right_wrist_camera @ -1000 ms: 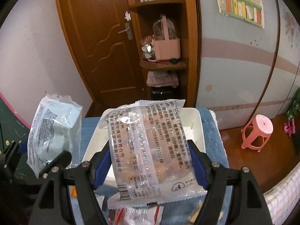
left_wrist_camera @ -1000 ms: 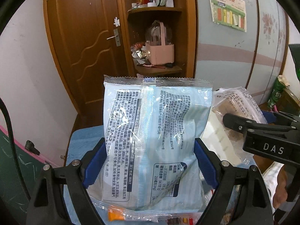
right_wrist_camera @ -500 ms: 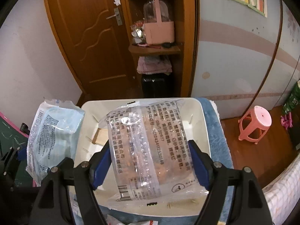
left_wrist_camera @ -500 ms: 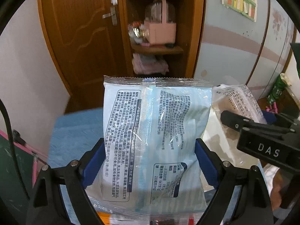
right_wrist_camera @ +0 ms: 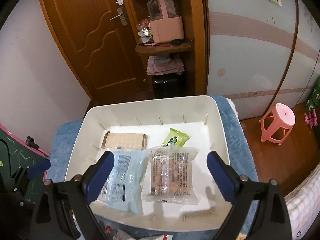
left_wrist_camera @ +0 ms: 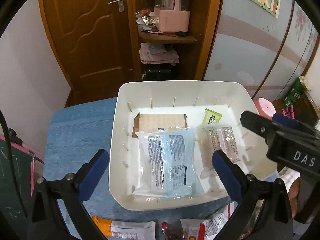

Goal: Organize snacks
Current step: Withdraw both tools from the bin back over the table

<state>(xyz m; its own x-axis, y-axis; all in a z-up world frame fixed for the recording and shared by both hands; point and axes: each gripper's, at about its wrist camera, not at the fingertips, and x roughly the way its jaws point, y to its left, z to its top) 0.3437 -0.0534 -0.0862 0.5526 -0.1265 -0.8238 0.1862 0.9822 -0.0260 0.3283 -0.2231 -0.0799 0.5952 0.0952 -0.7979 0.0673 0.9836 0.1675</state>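
A: Left tool (left_wrist_camera: 160,172) status?
B: Jaws opening, nothing pinched. Blue packet (left_wrist_camera: 170,162) lies flat in the white bin (left_wrist_camera: 200,85), left side.
A: Right tool (right_wrist_camera: 160,172)?
B: Same, jaws opening, empty. Clear packet (right_wrist_camera: 172,172) lies flat just beside the blue one. Behind them: cardboard box (right_wrist_camera: 125,141), green snack (right_wrist_camera: 175,139). Bin sits on the blue-covered surface (left_wrist_camera: 80,128).

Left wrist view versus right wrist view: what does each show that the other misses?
Only the left wrist view shows the orange-and-white packets lying before the white plastic bin. Only the right shows the whole pink plastic stool. Both show the pale blue packet, clear biscuit packet, green packet and cardboard piece in the bin.
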